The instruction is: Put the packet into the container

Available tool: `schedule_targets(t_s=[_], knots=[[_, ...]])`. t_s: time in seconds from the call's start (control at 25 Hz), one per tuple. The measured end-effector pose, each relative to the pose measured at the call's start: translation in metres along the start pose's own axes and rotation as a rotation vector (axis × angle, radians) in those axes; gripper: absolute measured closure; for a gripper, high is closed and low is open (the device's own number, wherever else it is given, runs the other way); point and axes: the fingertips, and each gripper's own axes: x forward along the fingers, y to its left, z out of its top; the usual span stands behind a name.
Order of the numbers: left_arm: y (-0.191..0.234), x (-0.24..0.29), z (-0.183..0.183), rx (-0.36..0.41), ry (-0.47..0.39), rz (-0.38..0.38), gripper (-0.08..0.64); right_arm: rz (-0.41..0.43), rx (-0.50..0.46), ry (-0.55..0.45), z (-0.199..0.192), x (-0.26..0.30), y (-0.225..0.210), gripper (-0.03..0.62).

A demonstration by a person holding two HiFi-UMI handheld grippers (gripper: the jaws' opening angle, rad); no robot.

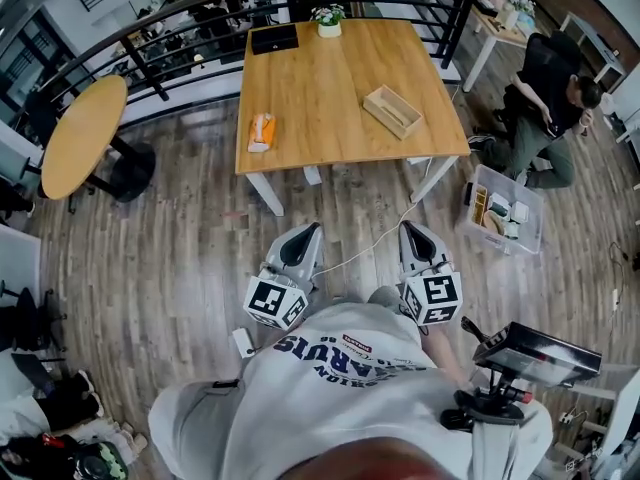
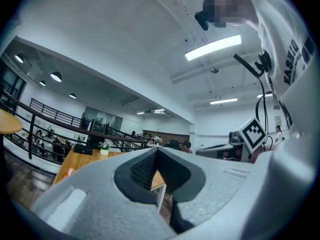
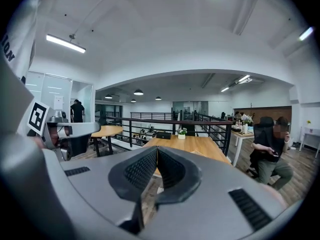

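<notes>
Overhead, an orange plastic packet [image 1: 261, 132] is lying on the left part of the square wooden table [image 1: 330, 68], well apart from the shallow wooden tray container [image 1: 392, 111] on its right part. The left gripper [image 1: 304, 232] and right gripper [image 1: 413, 232] are hovering short of the table. The left gripper view is showing jaws pressing together, empty, and the right gripper view is showing the same.

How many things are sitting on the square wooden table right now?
4: an orange packet near the front-left edge, a wooden container toward the right, a black box at the far edge, and a potted plant beside it. Nothing seems hidden.
</notes>
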Motion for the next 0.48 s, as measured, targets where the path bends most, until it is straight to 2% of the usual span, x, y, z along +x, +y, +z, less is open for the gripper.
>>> schedule_targets(t_s=[0.24, 0.48], knots=[[0.028, -0.014, 0.000, 0.013, -0.018, 0.062, 0.558, 0.022, -0.020, -0.010, 0.010, 0.013, 0.012, 0.581], [0.033, -0.020, 0.004, 0.012, -0.026, 0.107, 0.558, 0.077, -0.039, -0.012, 0.014, 0.032, 0.020, 0.581]])
